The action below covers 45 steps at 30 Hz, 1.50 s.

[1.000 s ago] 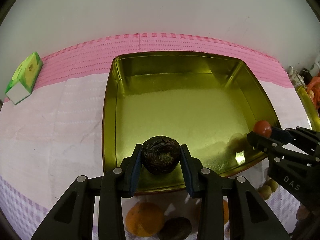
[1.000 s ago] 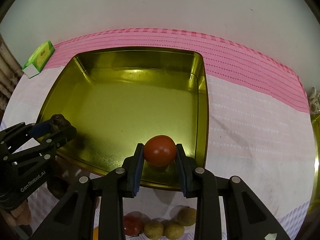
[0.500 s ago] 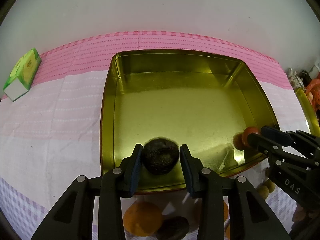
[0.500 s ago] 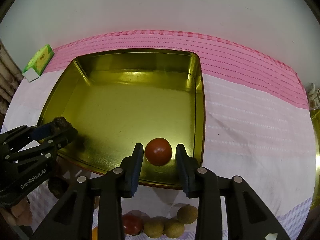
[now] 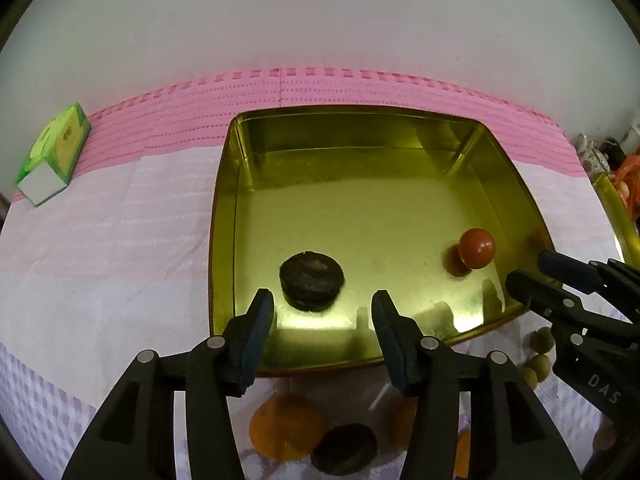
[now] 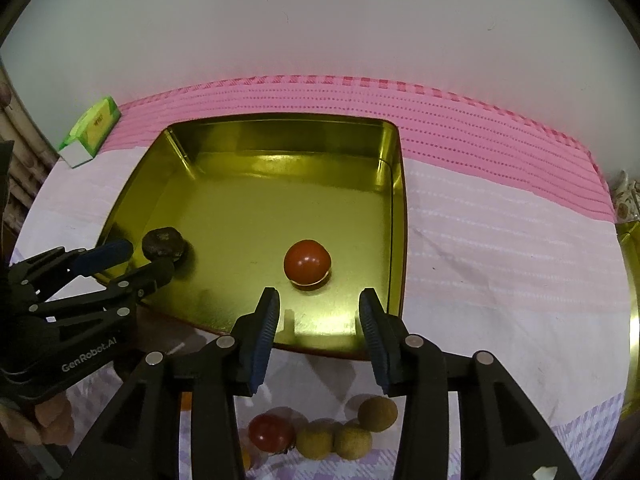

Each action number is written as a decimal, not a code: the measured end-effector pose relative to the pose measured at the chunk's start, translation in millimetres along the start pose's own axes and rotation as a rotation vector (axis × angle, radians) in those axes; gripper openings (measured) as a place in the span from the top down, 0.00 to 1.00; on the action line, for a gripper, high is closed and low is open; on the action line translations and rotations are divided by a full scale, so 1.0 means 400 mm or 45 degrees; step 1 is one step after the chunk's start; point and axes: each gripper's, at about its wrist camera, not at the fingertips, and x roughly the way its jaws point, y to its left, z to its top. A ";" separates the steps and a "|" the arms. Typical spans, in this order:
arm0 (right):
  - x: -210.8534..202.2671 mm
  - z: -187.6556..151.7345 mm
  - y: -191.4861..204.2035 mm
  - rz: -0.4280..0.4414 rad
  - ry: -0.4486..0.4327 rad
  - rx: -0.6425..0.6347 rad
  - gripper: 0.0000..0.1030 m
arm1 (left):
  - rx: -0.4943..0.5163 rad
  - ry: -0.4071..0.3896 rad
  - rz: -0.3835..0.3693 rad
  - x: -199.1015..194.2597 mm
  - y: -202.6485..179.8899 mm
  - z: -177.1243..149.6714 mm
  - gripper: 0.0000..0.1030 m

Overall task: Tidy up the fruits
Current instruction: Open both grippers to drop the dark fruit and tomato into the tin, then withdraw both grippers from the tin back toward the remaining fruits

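Note:
A gold square tin tray (image 5: 360, 128) (image 6: 280, 124) lies on the pink cloth. A dark wrinkled fruit (image 5: 311, 276) (image 6: 164, 243) rests on the tray floor near its front left. A red tomato (image 5: 476, 248) (image 6: 307, 262) rests near the front right. My left gripper (image 5: 322, 322) (image 6: 128, 260) is open and empty, just behind the dark fruit. My right gripper (image 6: 318, 320) (image 5: 540, 270) is open and empty, just behind the tomato.
In front of the tray lie an orange (image 5: 286, 426), another dark fruit (image 5: 344, 454), a second tomato (image 6: 270, 432) and several small tan fruits (image 6: 352, 432). A green box (image 5: 52, 160) sits at the far left. Another gold rim (image 6: 632, 320) shows at the right edge.
Both grippers opened and let go: the dark fruit and the tomato now rest on the tray floor. Both grippers have drawn back toward the tray's front edge.

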 end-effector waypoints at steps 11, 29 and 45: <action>-0.065 -0.025 0.017 -0.028 -0.058 -0.025 0.62 | 0.024 -0.070 -0.005 -0.085 -0.013 -0.031 0.49; -0.153 -0.138 0.015 -0.057 -0.086 -0.038 0.62 | 0.007 -0.105 0.019 -0.175 0.005 -0.132 0.49; -0.174 -0.266 -0.035 -0.042 -0.039 0.031 0.62 | -0.073 -0.040 0.083 -0.176 0.095 -0.272 0.49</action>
